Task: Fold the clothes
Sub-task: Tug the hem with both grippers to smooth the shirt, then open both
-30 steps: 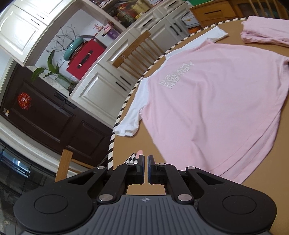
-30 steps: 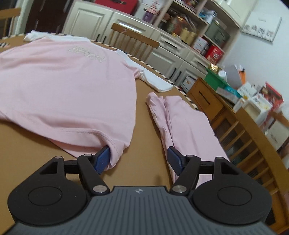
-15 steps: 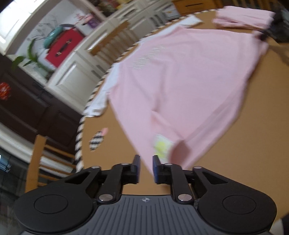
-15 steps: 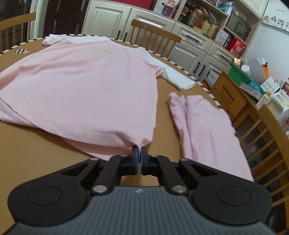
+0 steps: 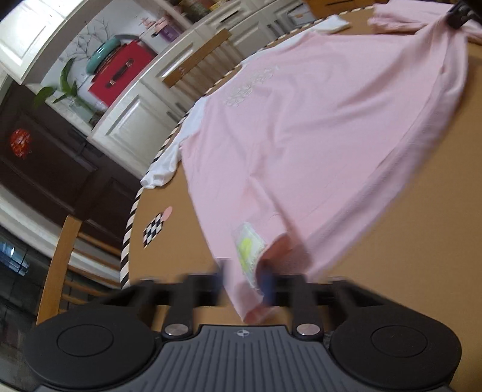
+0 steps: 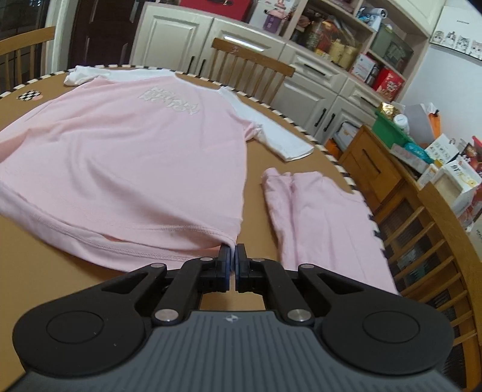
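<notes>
A pink T-shirt (image 5: pixel 316 126) with white sleeves and white chest lettering lies spread on the round brown table (image 5: pixel 421 241); it also shows in the right wrist view (image 6: pixel 120 144). My left gripper (image 5: pixel 244 283) is blurred, its jaws apart, with the shirt's near hem corner and a yellow-green care label (image 5: pixel 248 245) lying between them. My right gripper (image 6: pixel 231 262) is shut on the shirt's other hem corner (image 6: pixel 227 239), lifting it slightly off the table. The right gripper shows far off in the left wrist view (image 5: pixel 459 13).
Folded pink trousers (image 6: pixel 316 217) lie to the right of the shirt. A checkered marker (image 5: pixel 153 230) sits near the table's striped rim (image 5: pixel 128 241). Wooden chairs (image 6: pixel 247 72) stand around the table, with white cabinets (image 6: pixel 180 42) and a wooden sideboard (image 6: pixel 376 169) beyond.
My left gripper moved in to the shirt's hem corner and opened around it. My right gripper shut on the other hem corner and raised it a little.
</notes>
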Demonstrator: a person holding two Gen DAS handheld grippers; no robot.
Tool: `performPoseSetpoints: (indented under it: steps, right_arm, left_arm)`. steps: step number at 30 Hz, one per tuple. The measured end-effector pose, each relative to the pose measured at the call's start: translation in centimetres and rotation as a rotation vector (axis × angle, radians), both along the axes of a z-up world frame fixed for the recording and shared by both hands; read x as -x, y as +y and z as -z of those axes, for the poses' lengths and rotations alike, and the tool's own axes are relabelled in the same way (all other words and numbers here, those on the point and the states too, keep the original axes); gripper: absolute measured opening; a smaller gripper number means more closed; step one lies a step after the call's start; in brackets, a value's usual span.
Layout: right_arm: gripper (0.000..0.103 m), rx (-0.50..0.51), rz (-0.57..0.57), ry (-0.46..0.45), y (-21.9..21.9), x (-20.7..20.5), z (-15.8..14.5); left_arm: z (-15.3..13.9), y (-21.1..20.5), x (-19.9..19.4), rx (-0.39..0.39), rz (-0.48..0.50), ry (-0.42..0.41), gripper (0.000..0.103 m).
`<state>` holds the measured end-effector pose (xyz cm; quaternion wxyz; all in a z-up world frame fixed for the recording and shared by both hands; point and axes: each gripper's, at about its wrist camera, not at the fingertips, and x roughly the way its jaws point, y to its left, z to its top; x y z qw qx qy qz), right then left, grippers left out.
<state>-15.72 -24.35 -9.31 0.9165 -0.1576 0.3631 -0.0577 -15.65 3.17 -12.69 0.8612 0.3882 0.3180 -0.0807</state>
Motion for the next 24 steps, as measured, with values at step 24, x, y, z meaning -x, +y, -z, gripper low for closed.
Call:
performPoseSetpoints:
  steps: [24]
  right_arm:
    - [0.013, 0.102, -0.050, 0.194, -1.5, 2.8, 2.3]
  left_arm:
    - [-1.4, 2.0, 3.5, 0.011, -0.108, 0.073, 0.005]
